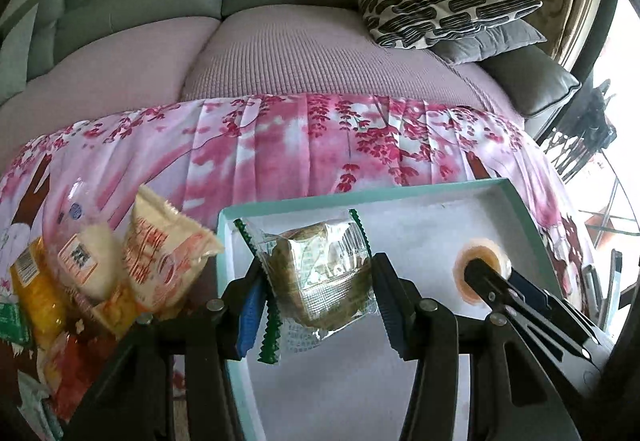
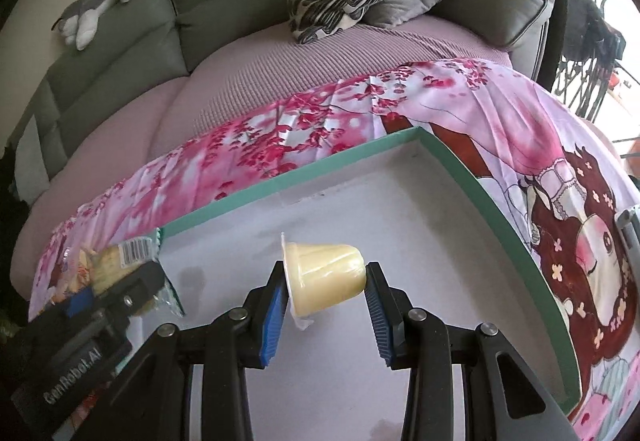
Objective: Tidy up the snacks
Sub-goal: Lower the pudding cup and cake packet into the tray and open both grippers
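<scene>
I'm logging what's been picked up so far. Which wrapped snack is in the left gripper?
The clear packet with green zigzag ends, held over the teal tray by the left gripper. The orange and yellow packets lie piled on the cloth beside the tray.

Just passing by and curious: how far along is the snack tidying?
Barely begun: no snack lies loose in the teal tray. In hand: the left tool holds a clear-wrapped pastry and the right tool a yellow jelly cup, both over the tray. Left: the snack pile beside it.
</scene>
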Demonstrator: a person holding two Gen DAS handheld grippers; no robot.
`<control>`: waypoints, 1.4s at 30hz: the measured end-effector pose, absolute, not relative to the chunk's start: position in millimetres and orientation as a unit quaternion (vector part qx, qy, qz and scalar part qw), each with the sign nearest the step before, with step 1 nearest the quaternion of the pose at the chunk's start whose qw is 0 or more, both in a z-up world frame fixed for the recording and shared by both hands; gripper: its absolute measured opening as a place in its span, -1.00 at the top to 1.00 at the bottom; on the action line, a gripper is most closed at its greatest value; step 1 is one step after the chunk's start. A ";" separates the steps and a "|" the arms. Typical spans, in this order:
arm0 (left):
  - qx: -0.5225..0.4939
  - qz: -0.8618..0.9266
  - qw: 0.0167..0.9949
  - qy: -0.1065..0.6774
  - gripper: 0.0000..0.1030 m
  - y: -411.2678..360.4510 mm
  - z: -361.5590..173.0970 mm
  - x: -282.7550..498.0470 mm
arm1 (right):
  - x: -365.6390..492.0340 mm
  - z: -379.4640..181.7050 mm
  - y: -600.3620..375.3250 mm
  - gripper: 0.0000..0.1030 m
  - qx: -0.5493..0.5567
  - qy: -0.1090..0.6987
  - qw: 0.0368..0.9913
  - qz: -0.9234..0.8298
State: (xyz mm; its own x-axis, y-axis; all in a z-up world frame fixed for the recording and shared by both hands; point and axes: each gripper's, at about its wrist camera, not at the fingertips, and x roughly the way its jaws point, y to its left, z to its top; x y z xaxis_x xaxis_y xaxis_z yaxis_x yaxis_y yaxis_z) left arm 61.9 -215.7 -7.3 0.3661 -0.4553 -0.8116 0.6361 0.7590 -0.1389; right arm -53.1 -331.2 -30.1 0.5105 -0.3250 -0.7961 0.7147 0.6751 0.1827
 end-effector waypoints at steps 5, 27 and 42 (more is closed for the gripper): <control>0.114 -0.331 0.821 0.452 -0.47 -219.1 -8.3 59.5 | -52.6 -30.7 -332.1 0.20 0.252 0.387 0.831 -0.311; 0.072 -0.152 0.867 0.469 -0.91 -122.0 8.3 75.2 | -51.2 -12.3 -309.3 -1.00 0.192 0.420 0.834 -0.303; 0.048 -0.079 0.896 0.435 -0.93 -52.3 28.8 74.2 | -40.6 7.6 -262.7 -1.00 0.198 0.391 0.865 -0.244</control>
